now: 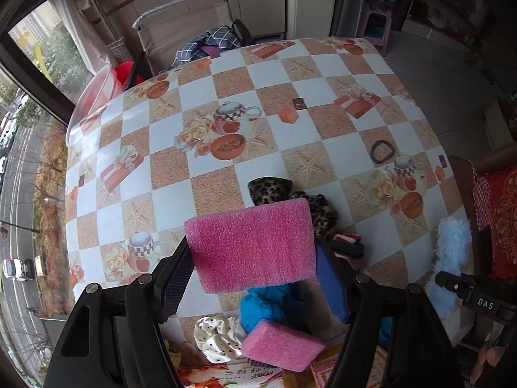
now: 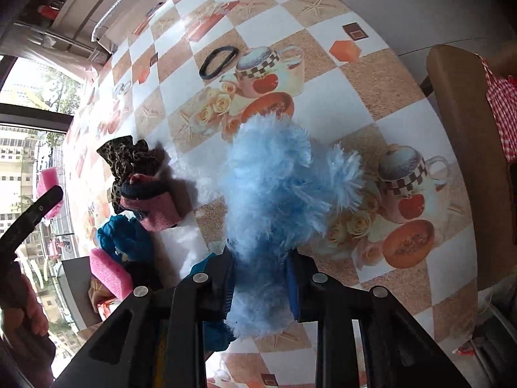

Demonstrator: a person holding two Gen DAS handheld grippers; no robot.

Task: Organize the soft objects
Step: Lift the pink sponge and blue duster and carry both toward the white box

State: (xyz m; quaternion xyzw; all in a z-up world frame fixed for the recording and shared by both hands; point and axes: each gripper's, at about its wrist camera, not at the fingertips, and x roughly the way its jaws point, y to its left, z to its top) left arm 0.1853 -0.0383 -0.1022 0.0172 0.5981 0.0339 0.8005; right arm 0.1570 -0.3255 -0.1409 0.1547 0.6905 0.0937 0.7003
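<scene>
My left gripper is shut on a pink sponge and holds it above the table. My right gripper is shut on a fluffy light-blue scrunchie; it also shows in the left wrist view. On the table lie a leopard-print scrunchie, a dark red and pink sock bundle, a teal cloth, a white dotted scrunchie and a second pink sponge. A black hair band lies apart, farther out.
The table has a checkered cloth printed with teapots. A folding chair with plaid cloth stands behind it. A brown chair with a red cushion stands at the right. A window is at the left.
</scene>
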